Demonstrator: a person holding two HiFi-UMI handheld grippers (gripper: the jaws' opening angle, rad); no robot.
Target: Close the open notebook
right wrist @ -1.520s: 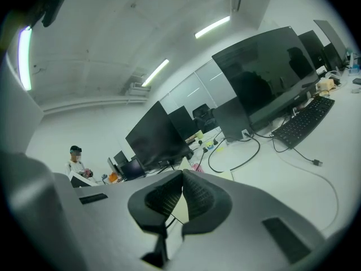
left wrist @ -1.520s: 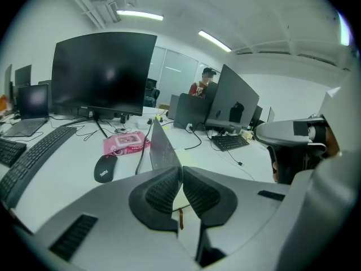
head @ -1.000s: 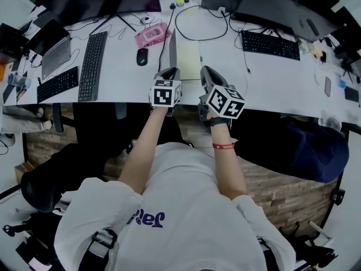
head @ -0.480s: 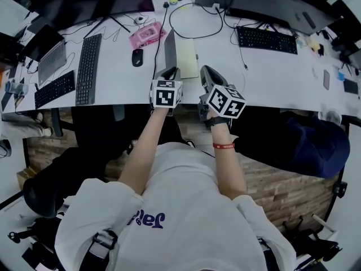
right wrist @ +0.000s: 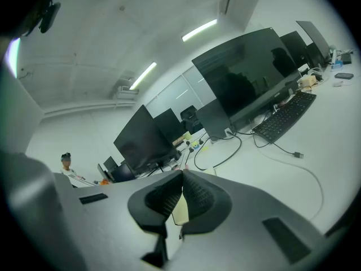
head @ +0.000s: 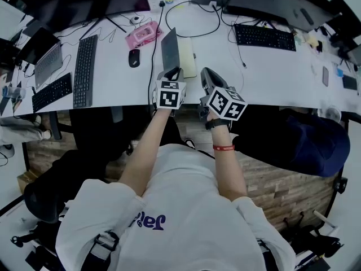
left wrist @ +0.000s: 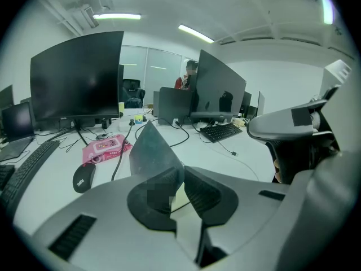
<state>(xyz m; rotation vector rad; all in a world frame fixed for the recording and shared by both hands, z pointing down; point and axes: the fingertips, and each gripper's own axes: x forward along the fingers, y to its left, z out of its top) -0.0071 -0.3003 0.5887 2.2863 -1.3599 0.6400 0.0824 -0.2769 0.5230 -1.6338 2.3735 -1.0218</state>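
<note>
The notebook lies on the white desk (head: pixel 271 72) in front of me. Its dark cover (head: pixel 170 47) (left wrist: pixel 152 148) stands tilted over the pale page (head: pixel 189 61). My left gripper (head: pixel 171 73) (left wrist: pixel 181 188) is at the cover's near edge. Its jaws are opening, and a gap between the pads shows the page behind. The cover leans just beyond the left finger (left wrist: pixel 161 191). To the right, my right gripper (head: pixel 207 77) (right wrist: pixel 181 185) hovers by the page's near corner with its tips together and nothing in them.
A black mouse (head: pixel 133 57), a pink pack (head: pixel 141 34) and a black cable (head: pixel 157 33) lie left of the notebook. Keyboards sit at the left (head: pixel 84 64) and back right (head: pixel 264 36). Monitors line the far side. The desk's front edge runs under both grippers.
The dark cover showed as a thin upright sliver and now shows broader, leaning over the pale page. The left gripper has shifted slightly with it. The right gripper has stayed put.
</note>
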